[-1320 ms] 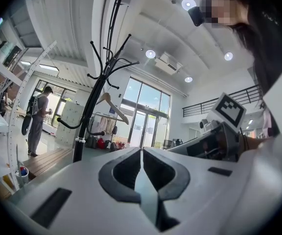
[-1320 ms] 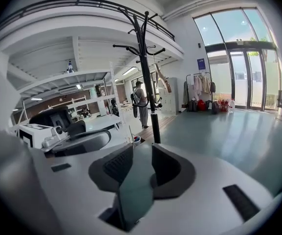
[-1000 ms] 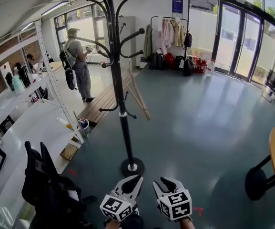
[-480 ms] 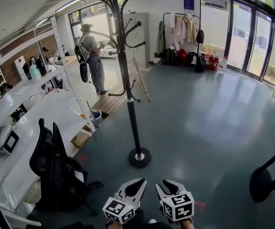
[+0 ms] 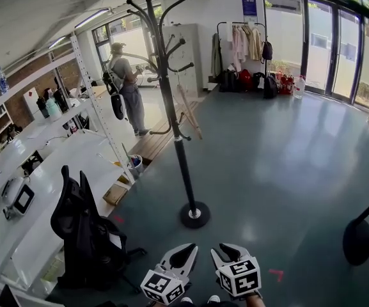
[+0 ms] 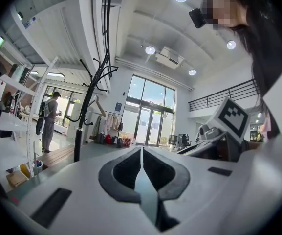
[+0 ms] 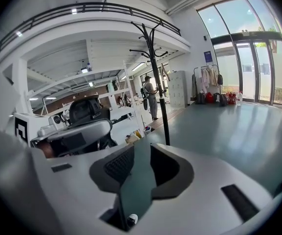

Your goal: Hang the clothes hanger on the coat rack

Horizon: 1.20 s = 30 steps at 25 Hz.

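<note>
Clothes hanger: not held by either gripper. No view shows one I can name for certain, so its place cannot be told.
Head view, coat rack (image 5: 174,126): upright at frame centre and well apart from both grippers. It has a slim black pole, a round disc base and upcurved arms ending in knobs, probably painted metal.
Head view, left hand-held gripper (image 5: 185,253): bottom centre, with a white shell, dark inner pads and a marker cube.
Head view, right hand-held gripper (image 5: 226,251): just beside the left one and of the same make.
Head view, floor (image 5: 280,171): smooth grey-green with a slight gloss.
Head view, counter (image 5: 24,229): long, white and flat along the left edge, with a black office chair (image 5: 85,235) against it.
Left gripper view, left hand-held gripper (image 6: 141,150): jaws closed to a thin seam at the tips, with nothing between them.
Left gripper view, coat rack (image 6: 78,136): left of frame, far off.
Right gripper view, right hand-held gripper (image 7: 141,146): jaws narrowly parted, with only floor showing in the gap. The pads are ribbed.
Right gripper view, coat rack (image 7: 161,106): upper centre, straight ahead.
Step in hand (judgement): the hanger has yet to be found and fetched.
Method (judgement): grip the hanger below its hook so the hook stays free. Lift the hook clear over an arm's knob and lower it gently, since the single-pole stand may rock.
</note>
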Available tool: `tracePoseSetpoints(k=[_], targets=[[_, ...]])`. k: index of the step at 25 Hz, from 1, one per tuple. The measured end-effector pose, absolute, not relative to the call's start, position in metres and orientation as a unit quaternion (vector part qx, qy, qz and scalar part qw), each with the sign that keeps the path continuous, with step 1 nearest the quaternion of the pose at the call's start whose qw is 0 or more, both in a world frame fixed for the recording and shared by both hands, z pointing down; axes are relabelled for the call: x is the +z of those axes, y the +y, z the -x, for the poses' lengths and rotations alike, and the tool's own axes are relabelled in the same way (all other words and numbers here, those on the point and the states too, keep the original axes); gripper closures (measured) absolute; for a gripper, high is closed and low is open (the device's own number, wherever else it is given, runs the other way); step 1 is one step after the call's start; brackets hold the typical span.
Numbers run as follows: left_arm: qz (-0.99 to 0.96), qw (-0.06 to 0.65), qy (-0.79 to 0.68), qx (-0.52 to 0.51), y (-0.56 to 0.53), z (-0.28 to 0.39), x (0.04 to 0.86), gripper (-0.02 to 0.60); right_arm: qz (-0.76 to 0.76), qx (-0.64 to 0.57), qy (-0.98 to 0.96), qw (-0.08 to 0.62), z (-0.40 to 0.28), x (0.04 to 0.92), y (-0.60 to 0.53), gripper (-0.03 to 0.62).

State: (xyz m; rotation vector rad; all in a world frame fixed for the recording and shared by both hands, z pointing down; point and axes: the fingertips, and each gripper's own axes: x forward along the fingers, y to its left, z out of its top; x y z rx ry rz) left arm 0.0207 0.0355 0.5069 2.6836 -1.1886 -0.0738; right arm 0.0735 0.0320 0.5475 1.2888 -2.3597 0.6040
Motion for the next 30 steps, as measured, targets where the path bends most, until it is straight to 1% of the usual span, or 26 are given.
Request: tracePoseSetpoints(k=[6,15,22,30], targets=[[-0.906,0.106,-0.41,-0.011,0.051,0.001,0.503,0.581,-0.463,0.212,-0.839,0.191,-0.052,0.547,0.041,0.492],[-0.905,0.099,-0.414,-0.024,0.049,0.037,0.501,0.581,-0.464,0.213,-0.838,0.192,-0.027,0.541,0.044,0.508],[-0.909,0.096,-0.405,-0.034,0.047,0.046,0.497,0.581,-0.465,0.204,-0.839,0.194,-0.012,0.536,0.046,0.511],[-0.913,0.098,-0.394,-0.037,0.055,0.044,0.498,0.581,-0.474,0.208,-0.832,0.198,-0.014,0.539,0.055,0.511]])
